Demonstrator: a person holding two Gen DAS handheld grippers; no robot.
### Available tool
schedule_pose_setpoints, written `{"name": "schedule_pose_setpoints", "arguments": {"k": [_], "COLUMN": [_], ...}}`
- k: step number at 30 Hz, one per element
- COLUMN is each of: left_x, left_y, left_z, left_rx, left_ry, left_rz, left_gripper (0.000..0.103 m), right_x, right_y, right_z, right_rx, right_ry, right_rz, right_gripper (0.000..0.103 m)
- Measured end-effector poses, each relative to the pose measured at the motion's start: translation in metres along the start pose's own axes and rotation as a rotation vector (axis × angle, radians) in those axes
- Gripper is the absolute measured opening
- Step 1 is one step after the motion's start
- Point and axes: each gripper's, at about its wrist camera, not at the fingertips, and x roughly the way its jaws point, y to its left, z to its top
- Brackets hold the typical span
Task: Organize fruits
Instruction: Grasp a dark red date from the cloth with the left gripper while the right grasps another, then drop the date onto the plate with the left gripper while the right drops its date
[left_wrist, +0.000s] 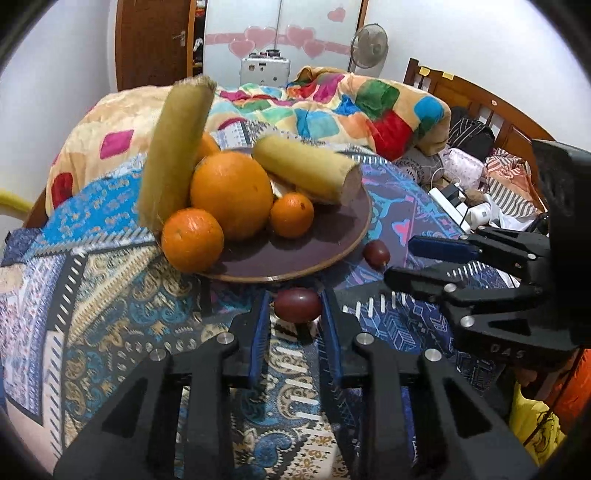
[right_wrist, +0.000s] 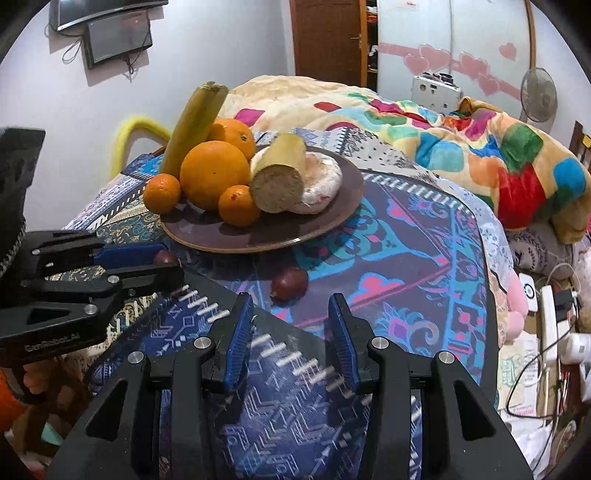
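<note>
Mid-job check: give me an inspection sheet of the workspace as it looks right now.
Surface: patterned cloth over a round table.
Job's things: plate holding oranges, two cane pieces and a pale wrapped item; two red fruits off the plate, one in the left tool, one loose on the cloth.
Clutter: nothing seen on the table.
Grippers: left tool shut on a red fruit; right tool open, empty.
Cables: power strip and cords beside the table.
Surroundings: bed with quilt, fan, door.
</note>
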Motion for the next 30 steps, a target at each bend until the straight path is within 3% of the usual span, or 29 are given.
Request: {"name": "schedule_pose_setpoints", "arguments": {"k": [7,9,11,14,30], "left_x": [-0.010,-0.011,-0.010,-0.009,-0.012], "left_y": [0.010,0.014,0.017,0.021,0.026], "left_z": [0.010,0.011,0.011,0.012,0.029], "left_rx": [-0.013,-0.020,-0.026,-0.039,-0.039], "left_ry": [-0.038,-0.043,-0.042,-0.040,-0.075], "left_rz": [-0.002,-0.003,-0.001,0.000,0.008], "left_gripper": [0.028,0.028,0.028,0.028,0.028], "right_x": [0.016,0.019,0.019,0.019,0.000], "right_y": [0.000,-0.002,-0.002,-0.001,0.002], "right_z": [0.007,0.007,0.008,0.009,0.027], "right_rx": [0.003,0.016,0.019,0.017,0.054], "right_ry": [0.036,0.040,0.036,0.033,-0.057], "right_rz": [-0.013,-0.014,-0.016,-0.007,0.023], "right_gripper": [0.038,0.034,0.021,0.017,0.016]}}
